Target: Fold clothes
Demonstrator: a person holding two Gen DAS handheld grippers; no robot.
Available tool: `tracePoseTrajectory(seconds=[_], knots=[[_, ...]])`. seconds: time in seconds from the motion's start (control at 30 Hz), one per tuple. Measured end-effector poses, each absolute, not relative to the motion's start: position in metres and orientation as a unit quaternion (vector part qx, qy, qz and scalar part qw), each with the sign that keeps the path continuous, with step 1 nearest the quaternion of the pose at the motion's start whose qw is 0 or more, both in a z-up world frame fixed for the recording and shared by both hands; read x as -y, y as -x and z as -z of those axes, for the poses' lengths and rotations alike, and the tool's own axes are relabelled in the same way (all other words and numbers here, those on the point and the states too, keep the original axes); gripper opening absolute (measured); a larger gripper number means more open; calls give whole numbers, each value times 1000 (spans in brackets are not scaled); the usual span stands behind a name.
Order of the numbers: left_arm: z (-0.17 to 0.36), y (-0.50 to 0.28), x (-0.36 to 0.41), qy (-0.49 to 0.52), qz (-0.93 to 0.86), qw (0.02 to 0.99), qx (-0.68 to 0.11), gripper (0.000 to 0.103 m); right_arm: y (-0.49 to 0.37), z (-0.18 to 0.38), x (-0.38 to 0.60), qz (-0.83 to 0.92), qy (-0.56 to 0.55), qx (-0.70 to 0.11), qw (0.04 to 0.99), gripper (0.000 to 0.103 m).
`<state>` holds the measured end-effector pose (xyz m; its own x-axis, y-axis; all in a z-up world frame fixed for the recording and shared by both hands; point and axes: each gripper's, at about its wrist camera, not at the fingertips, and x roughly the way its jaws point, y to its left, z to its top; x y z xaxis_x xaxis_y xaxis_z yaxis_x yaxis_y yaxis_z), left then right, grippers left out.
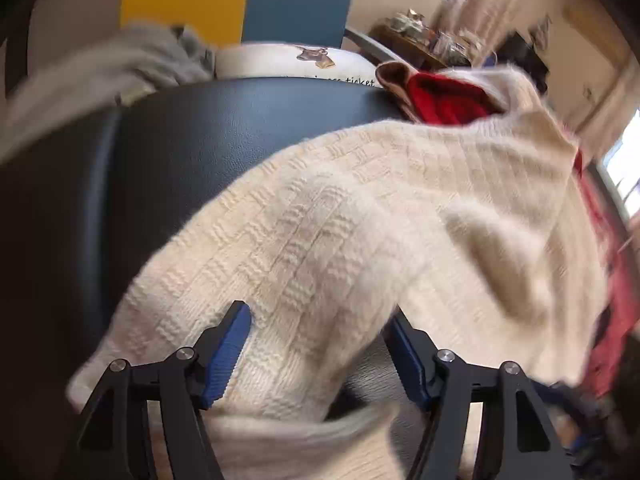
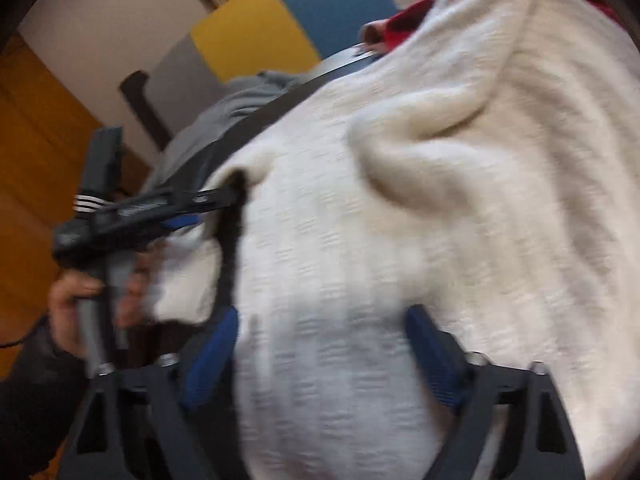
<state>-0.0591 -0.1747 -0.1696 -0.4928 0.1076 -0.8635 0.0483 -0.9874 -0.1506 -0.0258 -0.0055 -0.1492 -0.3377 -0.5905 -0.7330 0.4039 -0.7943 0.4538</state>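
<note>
Beyond cream sweater [image 1: 360, 216], pillow [image 1: 296, 62] print reads "ticket".

The cream sweater [image 1: 360, 216] is fuzzy, chunky textured knit, lying on a counter [image 1: 200, 140] of matt, pebbled black leatherette. Beyond the sweater, red cloth [image 1: 448, 100] looks ribbed knit; the left tongs [image 1: 320, 344] carry ridged blue pads [image 1: 228, 356] on matt black plastic.

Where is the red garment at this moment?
In the left wrist view the red garment sits upper right, at the far edge of the black table, tucked under the cream sweater and beside the white pillow.
</note>
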Motion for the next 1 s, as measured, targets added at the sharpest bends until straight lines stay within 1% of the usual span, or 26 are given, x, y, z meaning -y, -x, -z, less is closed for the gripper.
tracePoseTrajectory(seconds=[0.07,0.13,0.2,0.23,0.3,0.37,0.43,0.53,0.7,0.83,1.0], knots=[[172,50,177,507,-861,-15,34,68,20,152,18,809,-487,74,321,100],[173,38,195,515,-855,-55,27,69,18,154,32,799,-491,63,340,102],[176,25,226,523,-846,-82,58,68,17,156,47,783,-498,62,367,102],[174,16,242,518,-847,-97,68,66,17,156,54,774,-502,70,380,102],[169,-1,266,516,-842,-150,49,66,16,157,71,759,-508,71,402,103],[166,-20,297,514,-836,-184,59,66,15,157,89,745,-513,71,420,103],[164,-38,326,511,-826,-224,78,66,16,160,106,727,-520,87,441,103],[150,-71,358,486,-826,-253,132,65,18,162,139,710,-527,94,458,103],[124,-103,343,449,-849,-229,156,64,10,160,185,694,-534,67,477,103],[111,-102,317,431,-866,-188,173,64,2,161,209,673,-545,61,497,103],[119,-89,283,436,-869,-141,186,64,-2,139,160,677,-530,102,500,101]])
